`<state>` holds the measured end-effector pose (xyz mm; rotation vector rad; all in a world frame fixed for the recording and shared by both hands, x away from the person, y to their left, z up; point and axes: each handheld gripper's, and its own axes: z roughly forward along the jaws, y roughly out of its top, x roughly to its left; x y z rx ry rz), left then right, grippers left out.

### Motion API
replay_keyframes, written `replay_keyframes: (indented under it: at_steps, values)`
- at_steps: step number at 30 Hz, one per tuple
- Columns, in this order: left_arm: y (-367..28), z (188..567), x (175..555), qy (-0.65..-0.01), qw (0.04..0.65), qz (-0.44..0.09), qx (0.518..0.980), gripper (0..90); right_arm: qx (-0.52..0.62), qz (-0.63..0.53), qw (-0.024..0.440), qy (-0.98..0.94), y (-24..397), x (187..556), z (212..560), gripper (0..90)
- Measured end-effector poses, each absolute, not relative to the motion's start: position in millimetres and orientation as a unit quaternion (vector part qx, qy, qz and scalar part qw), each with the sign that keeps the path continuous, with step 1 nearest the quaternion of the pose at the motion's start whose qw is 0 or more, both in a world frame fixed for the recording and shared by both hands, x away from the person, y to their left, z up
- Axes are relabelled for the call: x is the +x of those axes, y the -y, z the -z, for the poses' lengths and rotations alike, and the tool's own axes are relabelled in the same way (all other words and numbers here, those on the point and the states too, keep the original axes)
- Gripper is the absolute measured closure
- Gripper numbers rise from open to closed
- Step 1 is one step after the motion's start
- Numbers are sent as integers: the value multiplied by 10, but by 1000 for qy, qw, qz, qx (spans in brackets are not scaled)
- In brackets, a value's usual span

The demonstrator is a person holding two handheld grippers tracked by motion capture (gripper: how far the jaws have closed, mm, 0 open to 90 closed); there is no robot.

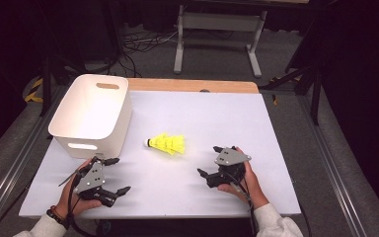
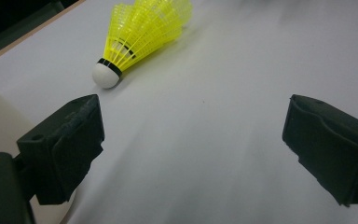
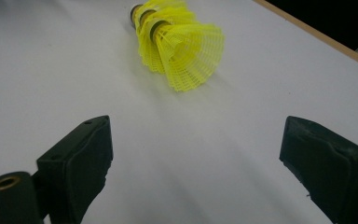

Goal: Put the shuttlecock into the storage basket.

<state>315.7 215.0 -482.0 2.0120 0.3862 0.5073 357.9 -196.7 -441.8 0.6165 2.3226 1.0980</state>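
Shuttlecocks [image 1: 166, 144], nested yellow, lie mid-desk, long axis along the near edge, cork toward the white bin [image 1: 93, 114]; both grippers hover released, left gripper [image 1: 114, 175] and right gripper [image 1: 210, 160], roughly equally near. Left gripper view: cork ahead, leftward [image 2: 106, 74]. Right gripper view: skirt faces its spread fingers [image 3: 77, 161].

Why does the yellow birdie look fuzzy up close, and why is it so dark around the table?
Left gripper view: the shuttlecocks blur toward the skirt. Right gripper view: their far corks are soft. High view: the white table is bright, the surroundings nearly black.
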Motion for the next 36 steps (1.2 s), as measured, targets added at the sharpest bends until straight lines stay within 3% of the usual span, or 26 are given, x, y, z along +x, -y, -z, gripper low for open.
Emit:
replay_keyframes:
  at_steps: [3, 5, 13, 34, 36]
  values:
    - [-2150, 4818, 3154, -158, 493, -209, 830, 63, 221, -401, 230, -859, 1881, 3626, 4447, 106]
    - [-2150, 4817, 3154, -157, 492, -209, 830, 63, 213, -402, 213, -865, 1821, 3663, 4465, 157]
    - [-2151, 4817, 3153, -157, 492, -209, 830, 63, 212, -368, 207, -881, 1474, 3827, 4541, 250]
    - [-2161, 4797, 3139, -154, 501, -207, 826, 63, 264, -367, 161, -877, 844, 4205, 4688, 322]
    - [-2163, 4796, 3140, -154, 501, -207, 826, 63, 264, -367, 170, -875, 811, 4222, 4680, 394]
